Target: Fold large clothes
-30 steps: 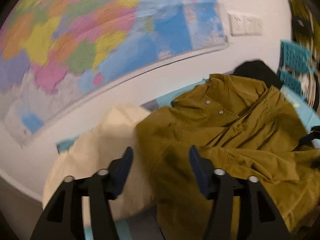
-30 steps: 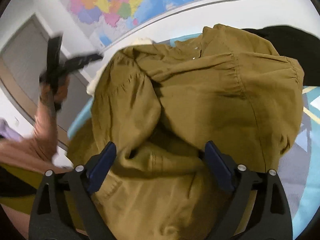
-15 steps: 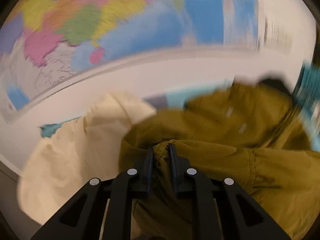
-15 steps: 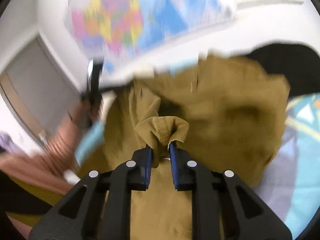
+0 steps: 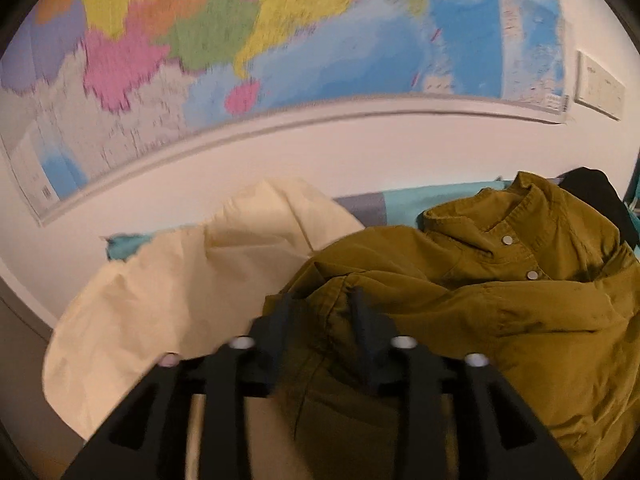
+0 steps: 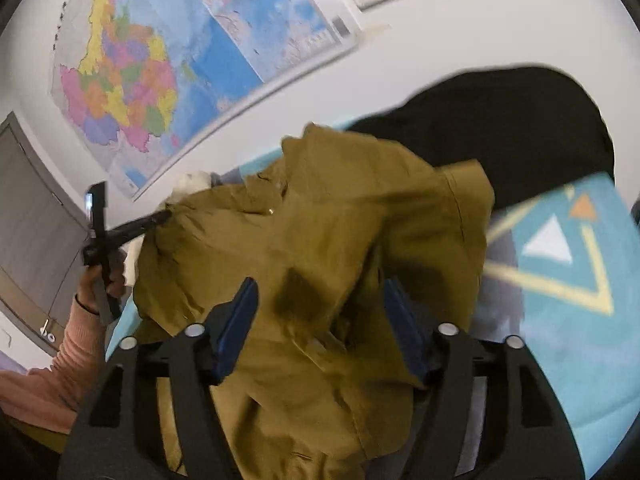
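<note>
A mustard-brown button shirt (image 5: pixel 500 300) lies crumpled on a blue patterned surface; it also fills the middle of the right wrist view (image 6: pixel 332 240). My left gripper (image 5: pixel 322 312) sits at the shirt's left edge, jaws partly apart with a fold of cloth between them. In the right wrist view the left gripper (image 6: pixel 160 218) touches the shirt's far left edge. My right gripper (image 6: pixel 320 312) is open wide, jaws either side of the shirt's cloth, not clamping it.
A cream garment (image 5: pixel 180 300) lies left of the shirt. A black garment (image 6: pixel 500 132) lies behind it. The blue patterned mat (image 6: pixel 560 280) runs to the right. A wall with a large map (image 5: pixel 240 40) stands close behind.
Both grippers were shut on shirt folds half a second ago. Now the right jaws stand wide open and the left jaws have parted; the shirt has dropped back onto the surface.
</note>
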Motion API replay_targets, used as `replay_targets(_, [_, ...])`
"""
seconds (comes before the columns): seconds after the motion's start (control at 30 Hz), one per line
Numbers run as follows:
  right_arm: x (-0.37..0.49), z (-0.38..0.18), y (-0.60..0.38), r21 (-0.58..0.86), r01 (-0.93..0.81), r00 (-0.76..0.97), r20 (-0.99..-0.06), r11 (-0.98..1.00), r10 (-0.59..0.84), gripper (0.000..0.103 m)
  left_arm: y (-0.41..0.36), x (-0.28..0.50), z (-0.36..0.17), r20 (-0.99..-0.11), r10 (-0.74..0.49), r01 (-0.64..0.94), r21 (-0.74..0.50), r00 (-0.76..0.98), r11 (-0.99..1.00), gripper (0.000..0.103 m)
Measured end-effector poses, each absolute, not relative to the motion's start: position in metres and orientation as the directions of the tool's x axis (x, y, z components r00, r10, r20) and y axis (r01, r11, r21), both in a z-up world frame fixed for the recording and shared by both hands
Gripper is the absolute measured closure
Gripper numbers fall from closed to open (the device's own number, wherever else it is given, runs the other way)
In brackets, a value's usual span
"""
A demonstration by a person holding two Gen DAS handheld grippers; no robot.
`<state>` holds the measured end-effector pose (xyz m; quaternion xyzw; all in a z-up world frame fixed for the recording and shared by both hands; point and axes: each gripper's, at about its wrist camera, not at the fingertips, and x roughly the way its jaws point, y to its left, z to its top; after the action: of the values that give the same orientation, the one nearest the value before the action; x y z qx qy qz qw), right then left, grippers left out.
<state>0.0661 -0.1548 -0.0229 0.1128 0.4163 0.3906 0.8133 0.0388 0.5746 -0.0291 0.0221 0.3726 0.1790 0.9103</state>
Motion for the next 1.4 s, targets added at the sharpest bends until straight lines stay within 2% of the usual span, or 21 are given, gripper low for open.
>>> replay_targets(0.1, [0.07, -0.04, -0.142, 0.526, -0.536, 0.322, -0.595, 0.66, 0.736, 0.033, 0.56, 0.027, -0.023, -0.656, 0.315, -0.263, 0.179, 0.686, 0.948, 0.06])
replay_targets(0.13, [0.073, -0.045, -0.136, 0.526, -0.533, 0.316, -0.604, 0.663, 0.732, 0.042, 0.556, 0.025, -0.022, -0.655, 0.312, -0.259, 0.18, 0.688, 0.949, 0.059])
replay_targets(0.17, [0.076, -0.048, -0.131, 0.518, -0.529, 0.313, -0.617, 0.672, 0.722, 0.068, 0.551, 0.021, -0.021, -0.655, 0.306, -0.25, 0.181, 0.691, 0.951, 0.059])
replay_targets(0.2, [0.079, -0.049, -0.126, 0.514, -0.536, 0.303, -0.623, 0.67, 0.721, 0.09, 0.547, 0.019, -0.021, -0.656, 0.301, -0.243, 0.18, 0.692, 0.953, 0.059])
replay_targets(0.23, [0.081, -0.046, -0.125, 0.521, -0.536, 0.301, -0.617, 0.664, 0.727, 0.1, 0.544, 0.015, -0.02, -0.656, 0.296, -0.236, 0.181, 0.694, 0.955, 0.059])
replay_targets(0.4, [0.073, 0.001, -0.172, 0.54, -0.524, 0.432, -0.498, 0.659, 0.752, 0.1, 0.539, -0.013, -0.017, -0.648, 0.231, -0.192, 0.132, 0.725, 0.972, 0.054])
replay_targets(0.53, [0.081, -0.009, -0.196, 0.511, -0.422, 0.474, -0.58, 0.749, 0.663, 0.1, 0.526, -0.021, -0.035, -0.681, 0.181, -0.124, 0.132, 0.71, 0.983, 0.054])
replay_targets(0.6, [0.084, -0.025, -0.189, 0.49, -0.414, 0.436, -0.633, 0.767, 0.64, 0.095, 0.522, -0.015, -0.052, -0.715, 0.2, -0.128, 0.155, 0.67, 0.98, 0.054])
replay_targets(0.7, [0.082, -0.038, -0.179, 0.453, -0.417, 0.421, -0.672, 0.788, 0.609, 0.083, 0.523, -0.008, -0.076, -0.75, 0.257, -0.164, 0.198, 0.61, 0.966, 0.055])
replay_targets(0.77, [0.078, -0.037, -0.181, 0.462, -0.419, 0.428, -0.659, 0.781, 0.619, 0.062, 0.524, -0.012, -0.079, -0.739, 0.266, -0.174, 0.202, 0.619, 0.964, 0.059])
replay_targets(0.87, [0.067, -0.022, -0.188, 0.397, -0.414, 0.51, -0.644, 0.819, 0.57, 0.059, 0.525, -0.018, -0.075, -0.733, 0.282, -0.191, 0.208, 0.619, 0.959, 0.067])
replay_targets(0.97, [0.054, -0.001, -0.193, 0.368, -0.435, 0.584, -0.579, 0.822, 0.568, 0.059, 0.529, -0.025, -0.071, -0.737, 0.268, -0.208, 0.175, 0.62, 0.962, 0.069])
replay_targets(1.03, [0.047, 0.005, -0.183, 0.354, -0.49, 0.573, -0.557, 0.796, 0.601, 0.059, 0.529, -0.032, -0.066, -0.736, 0.233, -0.199, 0.136, 0.635, 0.971, 0.054])
replay_targets(1.07, [0.046, 0.004, -0.175, 0.346, -0.515, 0.556, -0.561, 0.784, 0.613, 0.059, 0.527, -0.038, -0.063, -0.726, 0.21, -0.186, 0.114, 0.654, 0.976, 0.042])
replay_targets(1.13, [0.046, -0.003, -0.152, 0.303, -0.557, 0.522, -0.597, 0.774, 0.609, 0.059, 0.522, -0.046, -0.06, -0.713, 0.188, -0.159, 0.109, 0.676, 0.981, 0.039])
replay_targets(1.3, [0.059, -0.039, -0.1, 0.306, -0.614, 0.383, -0.691, 0.728, 0.613, 0.059, 0.519, -0.053, -0.073, -0.76, 0.107, -0.096, 0.06, 0.641, 0.994, 0.04])
replay_targets(1.33, [0.061, -0.046, -0.091, 0.309, -0.617, 0.36, -0.706, 0.723, 0.609, 0.059, 0.52, -0.054, -0.078, -0.771, 0.103, -0.092, 0.058, 0.629, 0.994, 0.043])
replay_targets(1.4, [0.061, -0.053, -0.077, 0.299, -0.636, 0.334, -0.724, 0.711, 0.603, 0.059, 0.525, -0.054, -0.088, -0.799, 0.075, -0.104, 0.015, 0.597, 0.994, 0.076])
